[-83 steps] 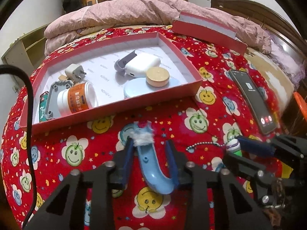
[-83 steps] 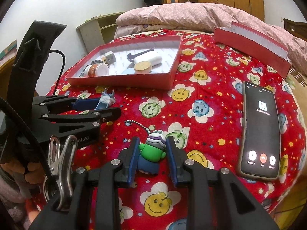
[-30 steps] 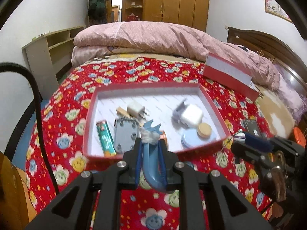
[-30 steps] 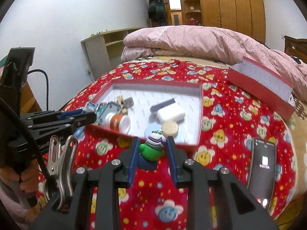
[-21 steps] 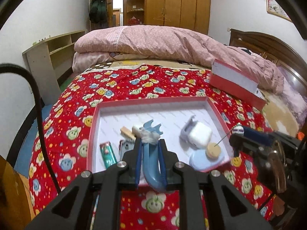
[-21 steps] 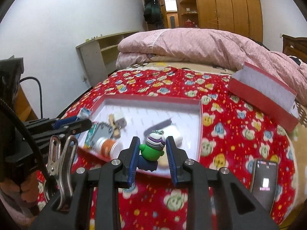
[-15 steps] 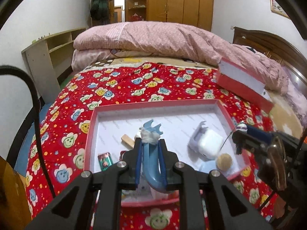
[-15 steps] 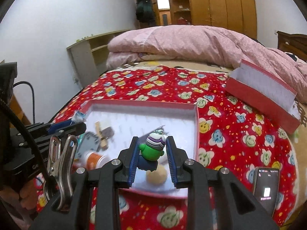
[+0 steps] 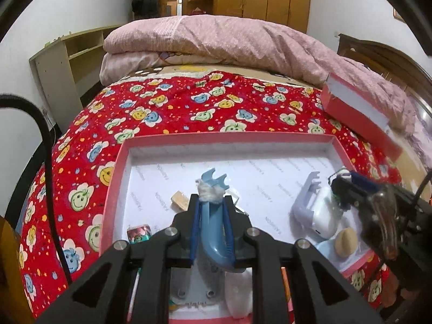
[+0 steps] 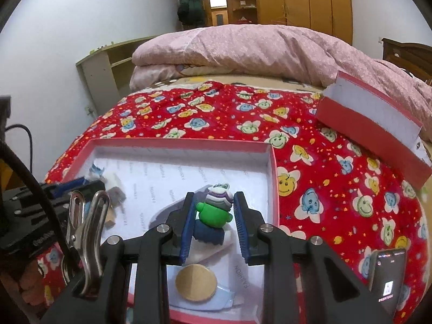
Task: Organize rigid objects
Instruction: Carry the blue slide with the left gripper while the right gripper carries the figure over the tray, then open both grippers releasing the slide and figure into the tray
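My left gripper [image 9: 211,210] is shut on a curved blue plastic piece [image 9: 213,232] with a white tuft at its top, held above the open red box [image 9: 216,140]. My right gripper [image 10: 213,210] is shut on a green toy keychain [image 10: 216,212] with a striped cap, over the right half of the same red box [image 10: 272,178]. Inside the box lie a white earbud case [image 9: 325,220], a grey holder [image 9: 305,205], a tan round disc [image 10: 195,282], a small wooden block [image 9: 179,201] and a green lighter [image 9: 139,236]. The right gripper [image 9: 348,186] shows at the right of the left wrist view.
The box's red lid [image 10: 375,124] lies on the flowered red bedspread [image 9: 189,108] to the right. A phone [image 10: 388,278] with a lit screen lies near the bed's right edge. A pink duvet [image 10: 243,51] is heaped behind. A black cable [image 9: 46,145] hangs at left.
Both grippers moved forward from the near edge of the box to over its inside, each still holding its object. The box now fills the lower part of both views.
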### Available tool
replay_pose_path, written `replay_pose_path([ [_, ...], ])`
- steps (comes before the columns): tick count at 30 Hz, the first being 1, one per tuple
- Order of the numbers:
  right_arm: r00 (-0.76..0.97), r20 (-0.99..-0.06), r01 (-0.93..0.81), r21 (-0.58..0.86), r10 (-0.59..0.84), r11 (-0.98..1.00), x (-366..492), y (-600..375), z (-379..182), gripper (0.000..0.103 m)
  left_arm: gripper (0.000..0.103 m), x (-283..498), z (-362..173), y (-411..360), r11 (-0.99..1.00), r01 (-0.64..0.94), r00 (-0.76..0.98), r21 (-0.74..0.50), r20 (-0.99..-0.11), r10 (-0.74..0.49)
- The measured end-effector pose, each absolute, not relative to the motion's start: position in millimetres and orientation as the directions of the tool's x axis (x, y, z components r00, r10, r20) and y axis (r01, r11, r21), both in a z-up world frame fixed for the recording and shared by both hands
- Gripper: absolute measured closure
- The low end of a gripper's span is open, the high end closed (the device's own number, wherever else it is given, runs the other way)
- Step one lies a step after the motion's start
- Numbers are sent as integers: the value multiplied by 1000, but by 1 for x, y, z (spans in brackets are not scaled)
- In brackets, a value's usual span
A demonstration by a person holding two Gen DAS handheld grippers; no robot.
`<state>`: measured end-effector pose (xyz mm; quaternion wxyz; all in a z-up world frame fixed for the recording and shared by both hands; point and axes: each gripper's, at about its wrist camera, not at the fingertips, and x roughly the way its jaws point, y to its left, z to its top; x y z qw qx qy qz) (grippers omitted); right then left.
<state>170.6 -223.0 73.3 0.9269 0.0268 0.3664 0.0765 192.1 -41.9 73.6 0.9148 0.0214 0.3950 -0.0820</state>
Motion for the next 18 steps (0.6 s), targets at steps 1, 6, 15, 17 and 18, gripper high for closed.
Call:
replay_pose_path([
  [1,724,-669,-125,108,165,986,170,-223,73,74,86,193,74,-43,985,170,678,-21,-723,-132],
  [6,728,-659,-145,124,190,982,170,-221,74,62,60,194,73,-45,987,158,686,-6,-719,-114],
  [15,751,-635,-144,109,181,983,162,-217,83,49,45,190,76,-39,993,117,681,-18,-726,-94],
  [17,756,-629,-146,111,183,983,157,-216,87,49,45,186,78,-37,994,110,684,-23,-723,-93],
  [18,758,-627,-145,110,182,983,155,-216,88,49,45,183,80,-36,994,106,686,-24,-722,-91],
])
